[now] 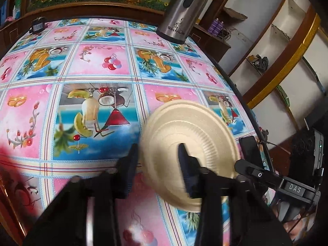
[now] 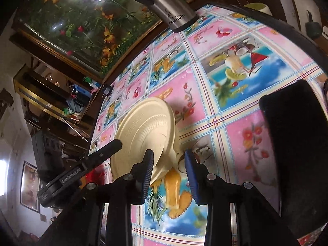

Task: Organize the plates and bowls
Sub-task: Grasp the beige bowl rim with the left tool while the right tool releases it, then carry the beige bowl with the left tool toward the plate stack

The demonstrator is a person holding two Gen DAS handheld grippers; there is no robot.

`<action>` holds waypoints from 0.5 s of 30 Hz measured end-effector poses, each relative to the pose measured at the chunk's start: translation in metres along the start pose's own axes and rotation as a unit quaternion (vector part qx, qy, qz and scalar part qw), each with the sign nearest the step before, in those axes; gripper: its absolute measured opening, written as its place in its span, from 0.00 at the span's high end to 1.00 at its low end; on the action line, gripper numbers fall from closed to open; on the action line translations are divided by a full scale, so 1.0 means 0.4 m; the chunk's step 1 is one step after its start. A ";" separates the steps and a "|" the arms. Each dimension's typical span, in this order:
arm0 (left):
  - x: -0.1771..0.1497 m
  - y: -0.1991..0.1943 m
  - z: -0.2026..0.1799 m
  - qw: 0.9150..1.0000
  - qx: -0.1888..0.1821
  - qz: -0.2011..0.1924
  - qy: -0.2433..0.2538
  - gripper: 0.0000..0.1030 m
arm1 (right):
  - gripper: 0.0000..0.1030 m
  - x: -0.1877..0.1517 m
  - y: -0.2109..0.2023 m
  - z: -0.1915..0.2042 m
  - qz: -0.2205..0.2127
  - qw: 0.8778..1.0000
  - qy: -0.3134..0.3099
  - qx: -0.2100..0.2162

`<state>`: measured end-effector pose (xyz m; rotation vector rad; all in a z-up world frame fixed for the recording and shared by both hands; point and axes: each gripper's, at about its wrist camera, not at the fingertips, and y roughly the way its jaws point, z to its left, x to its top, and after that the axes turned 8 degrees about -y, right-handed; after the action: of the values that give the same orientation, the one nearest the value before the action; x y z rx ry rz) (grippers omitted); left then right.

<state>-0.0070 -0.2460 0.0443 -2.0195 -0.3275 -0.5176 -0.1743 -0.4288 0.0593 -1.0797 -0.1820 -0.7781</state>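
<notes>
left hand-held gripper (image 1: 157, 160): jaws astride plate (image 1: 190, 143) rim, no clamp | right hand-held gripper (image 2: 169, 162): open, plate edge between | flask (image 1: 182, 12) at 12 o'clock on worktop (image 1: 98, 69)

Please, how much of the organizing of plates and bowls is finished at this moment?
Done: nothing visibly sorted; no stack shows on the tablecloth. In hand: one cream plate, tilted up, its rim between the jaws of the left gripper and the right gripper. Left: setting it in place; no bowls are in view.
</notes>
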 end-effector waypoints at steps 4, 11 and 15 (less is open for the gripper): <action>-0.013 0.023 -0.007 1.000 0.016 0.005 0.024 0.83 | 0.73 -0.003 0.020 0.003 0.005 1.000 -0.002 -0.004; -0.057 -0.003 -0.039 0.995 0.052 -0.023 0.081 0.82 | 0.81 -0.011 -0.002 0.024 -0.009 1.000 -0.016 0.000; -0.074 -0.026 -0.040 0.994 0.055 -0.036 0.087 0.82 | 0.82 -0.014 -0.024 0.039 -0.013 1.000 -0.024 0.006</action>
<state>-0.0410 -0.2556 0.0447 -1.8461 -0.3159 -0.7011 -0.1810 -0.4154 0.0710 -1.0881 -0.2413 -0.7728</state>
